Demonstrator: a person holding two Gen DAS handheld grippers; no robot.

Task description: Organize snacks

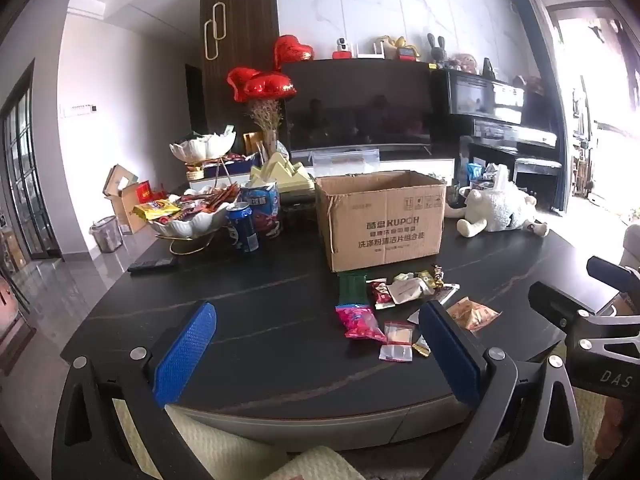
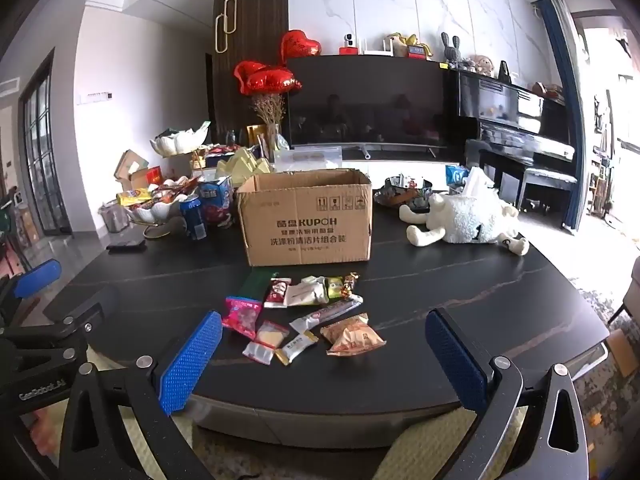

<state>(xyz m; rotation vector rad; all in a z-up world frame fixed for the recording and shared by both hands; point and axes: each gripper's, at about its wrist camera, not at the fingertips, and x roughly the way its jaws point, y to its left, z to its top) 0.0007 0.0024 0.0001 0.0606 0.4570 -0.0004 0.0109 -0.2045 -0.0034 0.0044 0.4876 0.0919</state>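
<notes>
Both claws gape wide, holding nothing. The snack packets point(image 2: 308, 312) lie on the desk point(image 2: 460, 280) ahead of the right claw point(image 2: 324, 328). From the left claw point(image 1: 320, 320) they sit ahead, to its right.

**Colours across the snack table**

The table point(image 2: 500, 280) is black with faint pale veins. The cardboard box point(image 2: 306, 220) is plain brown with dark print. In front of it lie snack packets: a pink packet point(image 2: 240, 316), a dark green packet point(image 1: 352, 286), an orange-tan packet point(image 2: 352, 338), a red-and-white packet point(image 2: 277, 293) and a cream packet point(image 2: 306, 294). The gripper pads point(image 2: 188, 364) are bright blue with a fine dotted texture, on black frames. The can point(image 1: 243, 229) is blue. The plush toy point(image 2: 464, 222) is white and woolly. The heart balloons point(image 1: 262, 84) are shiny red. The wall point(image 2: 400, 4) is white marble with grey veining.
</notes>
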